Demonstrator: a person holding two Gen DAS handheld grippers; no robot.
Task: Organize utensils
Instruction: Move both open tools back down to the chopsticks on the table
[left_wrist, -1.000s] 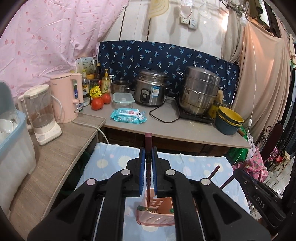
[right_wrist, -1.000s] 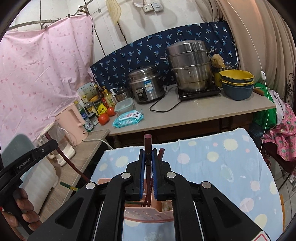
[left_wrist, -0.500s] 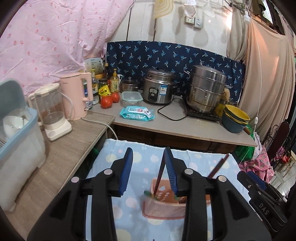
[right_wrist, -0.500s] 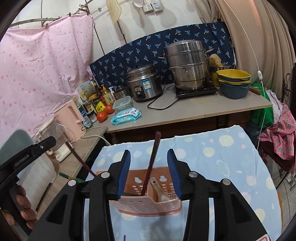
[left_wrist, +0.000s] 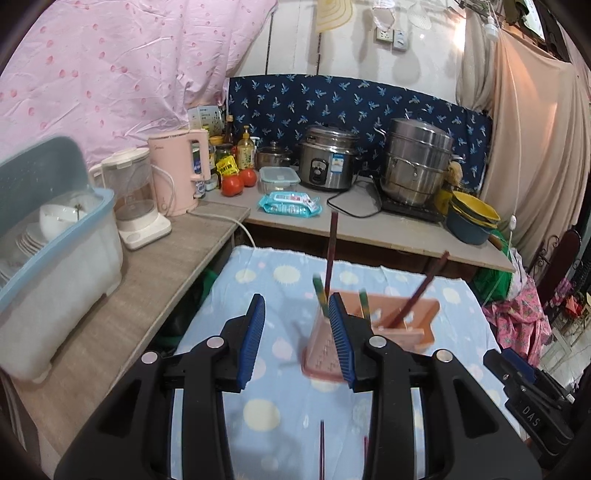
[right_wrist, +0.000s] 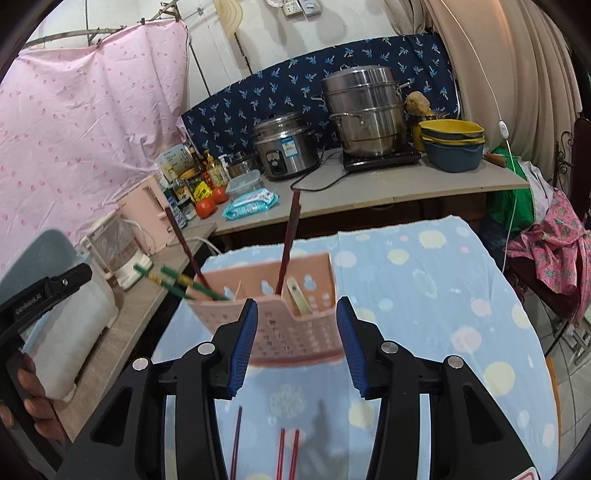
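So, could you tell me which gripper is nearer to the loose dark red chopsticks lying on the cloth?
Right, I'd judge. The right gripper hangs open above the loose chopsticks, which lie just below its fingers. The left gripper is open further left, beside the pink basket.

A pink spotted sheet (left_wrist: 122, 74) hangs across the left wall, beside a navy leaf-print cloth (left_wrist: 354, 107) pinned behind the back bench (left_wrist: 388, 229). Above the cloth the wall is pale, with a socket plate (left_wrist: 388, 35) fixed high up. Beige curtains (left_wrist: 532, 147) fall at the right. A second wood-grain bench (left_wrist: 122, 291) runs along the left side and meets the back bench at its left corner. In front of both stands a surface under a light-blue cloth with pale dots (right_wrist: 424, 266). Tiled floor (right_wrist: 569, 354) shows at the far right. The light is soft and even.
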